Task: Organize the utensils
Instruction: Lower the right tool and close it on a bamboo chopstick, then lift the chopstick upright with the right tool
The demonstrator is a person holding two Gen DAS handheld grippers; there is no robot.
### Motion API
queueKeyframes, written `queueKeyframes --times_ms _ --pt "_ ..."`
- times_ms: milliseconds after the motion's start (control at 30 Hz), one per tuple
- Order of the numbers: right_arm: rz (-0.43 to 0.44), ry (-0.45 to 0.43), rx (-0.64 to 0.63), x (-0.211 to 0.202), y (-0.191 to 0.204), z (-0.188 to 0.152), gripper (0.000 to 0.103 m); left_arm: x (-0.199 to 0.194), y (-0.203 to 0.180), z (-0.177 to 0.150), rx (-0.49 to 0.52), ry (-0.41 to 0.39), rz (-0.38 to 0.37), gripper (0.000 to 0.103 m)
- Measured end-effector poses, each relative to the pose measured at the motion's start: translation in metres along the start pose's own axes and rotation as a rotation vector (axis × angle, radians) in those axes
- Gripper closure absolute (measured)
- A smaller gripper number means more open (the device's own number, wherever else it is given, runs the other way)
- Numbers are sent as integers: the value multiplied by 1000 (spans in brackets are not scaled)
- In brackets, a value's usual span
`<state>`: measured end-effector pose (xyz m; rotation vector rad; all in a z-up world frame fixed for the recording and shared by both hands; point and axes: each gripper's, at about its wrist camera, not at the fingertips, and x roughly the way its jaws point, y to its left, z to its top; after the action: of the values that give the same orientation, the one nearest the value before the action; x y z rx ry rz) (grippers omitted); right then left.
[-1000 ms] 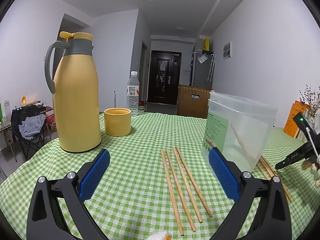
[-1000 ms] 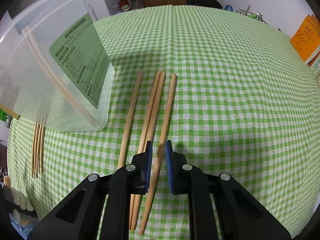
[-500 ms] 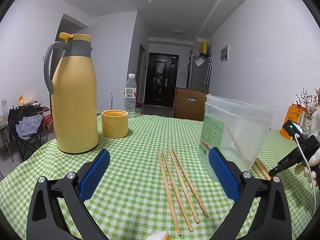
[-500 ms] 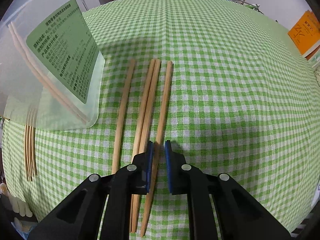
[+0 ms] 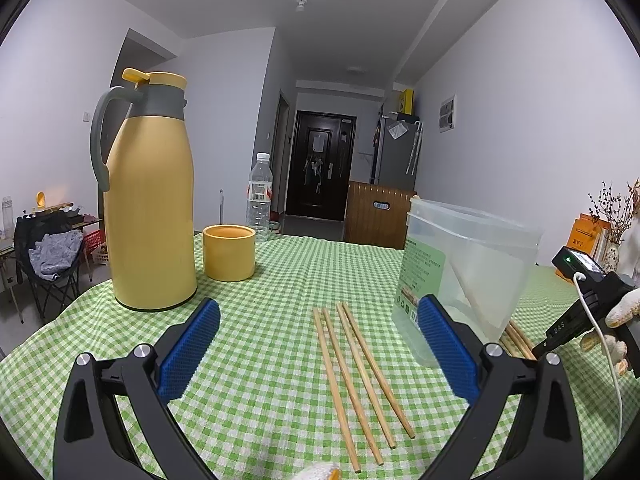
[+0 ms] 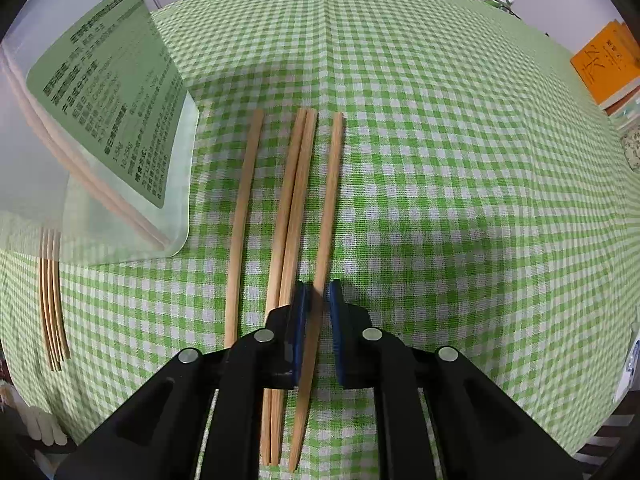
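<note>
Several wooden chopsticks point(image 6: 244, 220) lie side by side on the green checked cloth, also seen in the left wrist view as chopsticks point(image 5: 360, 372). My right gripper point(image 6: 317, 292) points down over the rightmost chopstick point(image 6: 330, 200); its jaws are closing and the blue pads pinch that stick between them. A clear plastic container point(image 6: 80, 120) with a green label stands to the left with chopsticks leaning inside. My left gripper point(image 5: 318, 306) hangs wide open and holds nothing, facing the container point(image 5: 472, 264).
A yellow thermos jug point(image 5: 150, 216), a yellow cup point(image 5: 229, 252) and a water bottle point(image 5: 260, 200) stand at the far left of the table. More chopsticks point(image 6: 52, 300) lie behind the container. An orange book point(image 6: 604, 64) sits at the right edge.
My right gripper has sunk closer to the cloth and its jaws have narrowed onto the rightmost chopstick. The left gripper has kept still and open.
</note>
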<state>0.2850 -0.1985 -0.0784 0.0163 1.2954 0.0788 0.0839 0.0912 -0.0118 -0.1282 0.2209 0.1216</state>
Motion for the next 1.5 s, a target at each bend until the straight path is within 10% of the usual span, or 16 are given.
queueKeyframes --times_ms 567,1200,1500 --pt "52 -86 45 -25 -26 -3 97 0 1 1 -6 -1 4 7" --pt "145 -809 -48 -116 -38 -88 97 8 0 0 0 25 26 7" --pt "75 -938 -77 -108 -34 -106 97 11 -1 -1 7 35 38 7"
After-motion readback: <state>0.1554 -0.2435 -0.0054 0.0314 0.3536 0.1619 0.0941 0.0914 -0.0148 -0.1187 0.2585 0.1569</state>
